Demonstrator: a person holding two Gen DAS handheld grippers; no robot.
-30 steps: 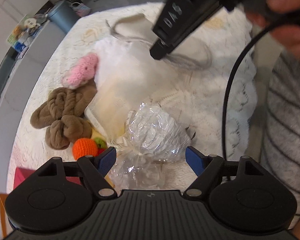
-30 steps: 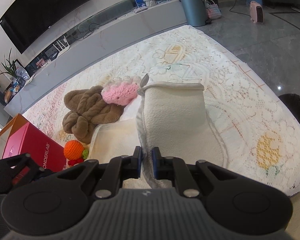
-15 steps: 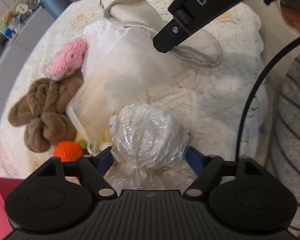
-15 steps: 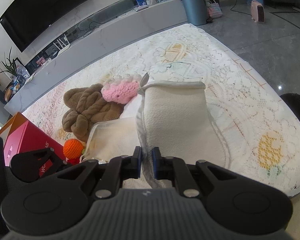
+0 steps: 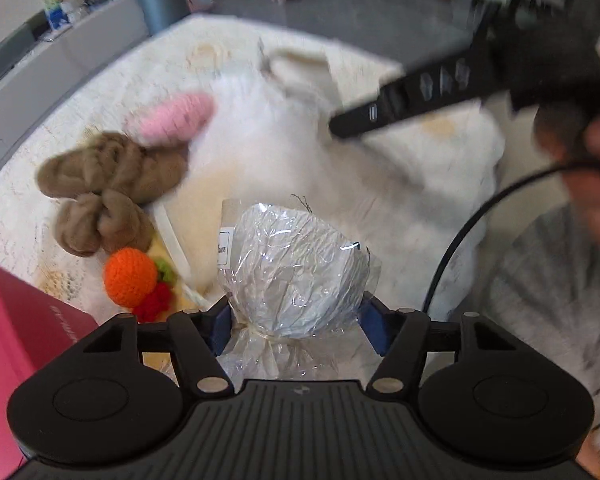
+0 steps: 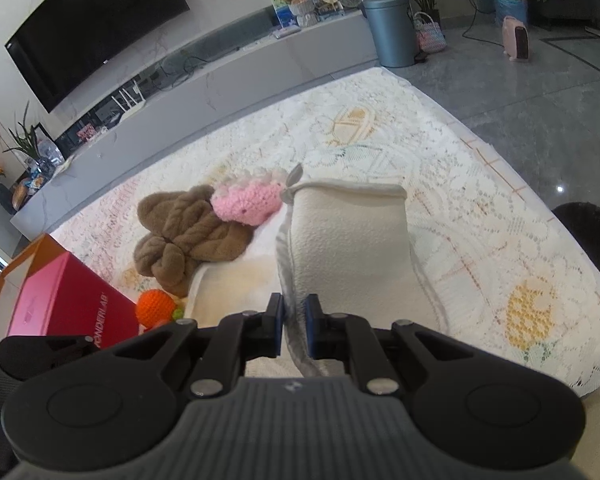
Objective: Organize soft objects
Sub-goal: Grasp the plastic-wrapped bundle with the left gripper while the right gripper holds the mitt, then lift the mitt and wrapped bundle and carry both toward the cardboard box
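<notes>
A white soft bundle wrapped in clear cellophane [image 5: 296, 268] sits between the blue pads of my left gripper [image 5: 295, 320]. The jaws are closing and both pads touch the wrap; the bundle stays sharp while the table behind it blurs. My right gripper [image 6: 295, 312] is shut on the grey-trimmed rim of a cream fabric pouch [image 6: 352, 248] and holds its mouth up. The right gripper's black fingers [image 5: 400, 100] also cross the left wrist view. A pink knit piece [image 6: 246, 200], a brown braided plush [image 6: 188, 236] and an orange knit ball [image 6: 156, 308] lie left of the pouch.
A white lace cloth [image 6: 460, 240] covers the table. A red box [image 6: 68, 304] stands at the near left corner. A pale sheer cloth [image 6: 236, 280] lies under the pouch. A person's hand [image 5: 596, 160] and grey striped sleeve [image 5: 548, 280] are at the right, and a dark chair [image 6: 592, 240] beyond the table edge.
The left jaws have narrowed onto the wrapped bundle and the view has rolled and lifted, with the red box now at its left. The right gripper and pouch have not moved.
</notes>
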